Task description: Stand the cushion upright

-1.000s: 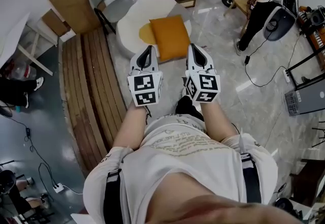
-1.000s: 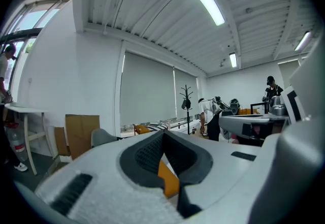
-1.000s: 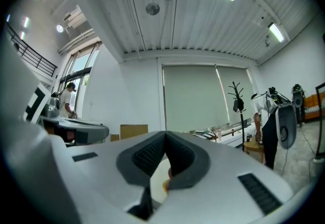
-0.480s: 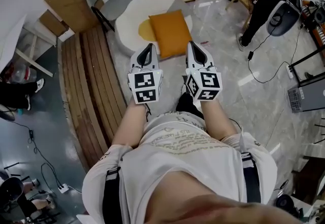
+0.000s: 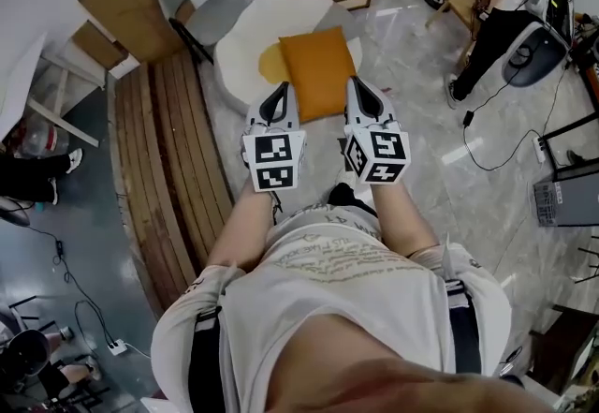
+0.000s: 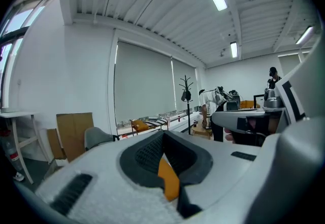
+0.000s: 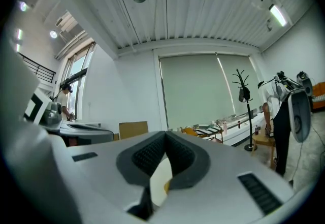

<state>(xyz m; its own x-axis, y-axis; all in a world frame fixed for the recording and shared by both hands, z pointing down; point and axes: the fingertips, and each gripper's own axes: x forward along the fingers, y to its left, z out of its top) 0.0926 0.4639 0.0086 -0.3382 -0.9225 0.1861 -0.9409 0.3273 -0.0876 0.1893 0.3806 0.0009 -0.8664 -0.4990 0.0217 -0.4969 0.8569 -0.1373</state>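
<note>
Shows the cushion [image 5: 318, 72] lying flat on the egg-shaped rug [image 5: 245, 32], at its near right edge, covering part of the yellow middle. Carries the left gripper [image 5: 278, 93] and the right gripper [image 5: 357, 89] just either side of the cushion's near end, jaws pressed together on both and nothing clamped (only a strip of orange glimpsed past the left pair, white rug past the right). Risks shoving the cushion across the rug rather than raising it, by going in low and level with closed tips. Risks a flop back down too, with soft filling and nothing behind to lean on. Could also pinch only the cover and leave the body sagging. Against a second ago: sits a touch deeper between the two grippers, still flat on the same part of the rug. Keeps both pairs of jaws as tight as before. Places the bystander [image 5: 487, 41] at the top right farther toward the right edge.
</note>
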